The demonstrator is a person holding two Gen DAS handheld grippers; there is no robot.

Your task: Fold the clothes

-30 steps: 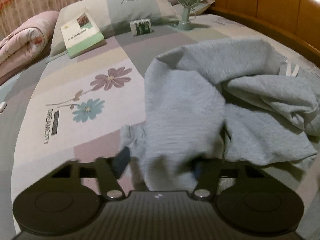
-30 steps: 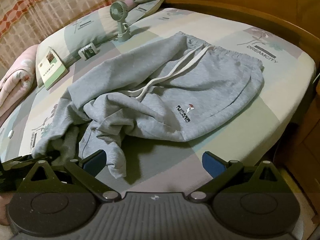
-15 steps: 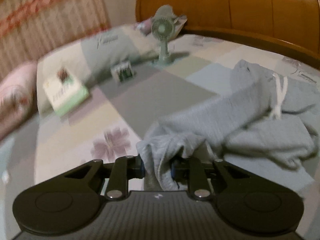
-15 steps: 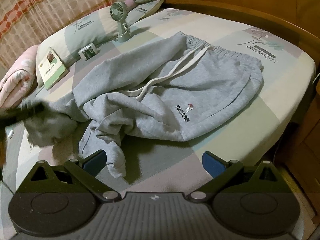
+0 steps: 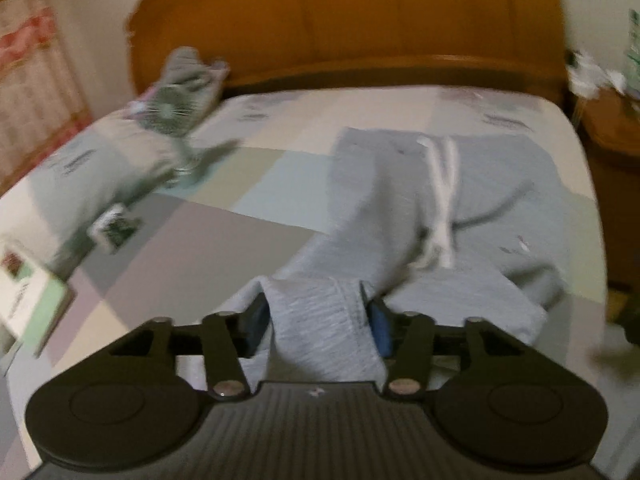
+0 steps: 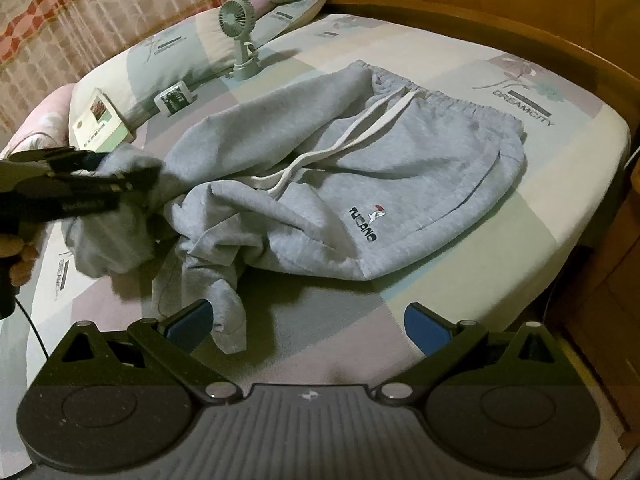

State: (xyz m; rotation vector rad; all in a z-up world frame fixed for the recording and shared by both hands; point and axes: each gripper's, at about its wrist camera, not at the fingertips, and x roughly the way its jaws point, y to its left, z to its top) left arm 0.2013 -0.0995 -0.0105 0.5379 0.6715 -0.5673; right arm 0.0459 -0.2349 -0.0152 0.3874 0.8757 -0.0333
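Observation:
Grey sweatpants [image 6: 400, 168] with a white drawstring [image 6: 360, 128] lie crumpled on the patterned bed sheet [image 6: 520, 216], waistband toward the far right. My left gripper [image 5: 318, 320] is raised over the bed, at the left of the right wrist view [image 6: 136, 176]. Its jaws are opening, and a leg end [image 5: 320, 344] sits loosely between the blue pads and drapes down below them. My right gripper [image 6: 308, 322] hovers open near the bed's front, with nothing between its fingers. The other leg end [image 6: 228, 312] lies just beside its left pad.
A small green fan [image 6: 238, 20], a card box [image 6: 176, 98] and a book [image 6: 100, 120] sit by the pillow [image 6: 172, 52] at the far left. A wooden headboard [image 5: 340, 20] borders the far side. A hand [image 6: 16, 256] holds the left gripper's handle.
The left gripper closed on the leg end, lifted it off the sheet while rolling and swinging toward the headboard, and its jaws have now widened. The right gripper has not moved.

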